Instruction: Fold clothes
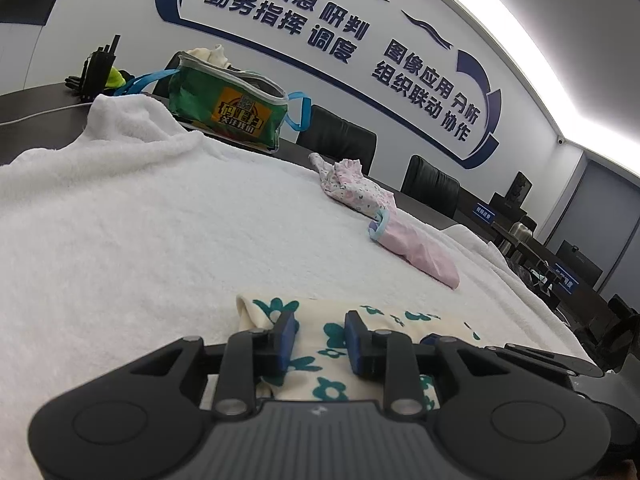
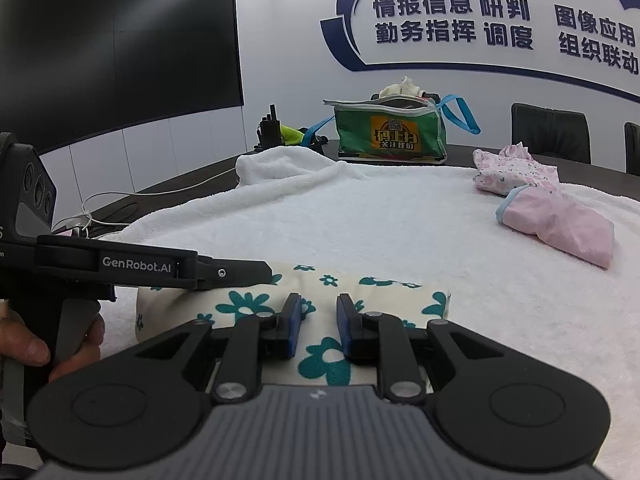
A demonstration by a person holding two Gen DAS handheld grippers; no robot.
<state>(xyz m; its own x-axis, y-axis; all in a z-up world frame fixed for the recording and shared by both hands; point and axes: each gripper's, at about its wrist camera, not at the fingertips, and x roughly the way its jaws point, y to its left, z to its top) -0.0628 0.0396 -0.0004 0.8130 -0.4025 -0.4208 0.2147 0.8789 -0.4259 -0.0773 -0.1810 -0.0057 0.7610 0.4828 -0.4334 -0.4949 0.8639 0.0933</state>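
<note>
Two grippers sit low over a cream garment with teal flowers [image 1: 332, 340], which lies folded on the near part of a white towel [image 1: 160, 220] spread across the table. The left gripper [image 1: 321, 340] has its blue-padded fingers [image 1: 286, 338] parted, with the flowered cloth showing in the gap between them; nothing is pinched. The right gripper [image 2: 319, 322] stands the same way, its fingers [image 2: 293, 322] apart over the same garment, a large teal flower visible between them. In the right wrist view the left gripper's black body reaches in from the left side, its tip resting on or just above the garment's far left edge; I cannot tell which. The left hand [image 2: 48, 344] grips its handle at the left border.

Farther out on the towel, to the right, lies a pale pink garment [image 1: 416, 252] with a light blue cuff, and just behind it, touching, a bunched white piece with pink print [image 1: 352, 188]. At the towel's far left edge the cloth humps up into a fold. Beyond the towel, on the dark table [image 2: 192, 176], stands a green zip bag [image 1: 228, 112] with blue straps, cream cloth poking from its open top. Black chairs [image 1: 340, 136] line the far side, under a wall bearing blue Chinese lettering.
</note>
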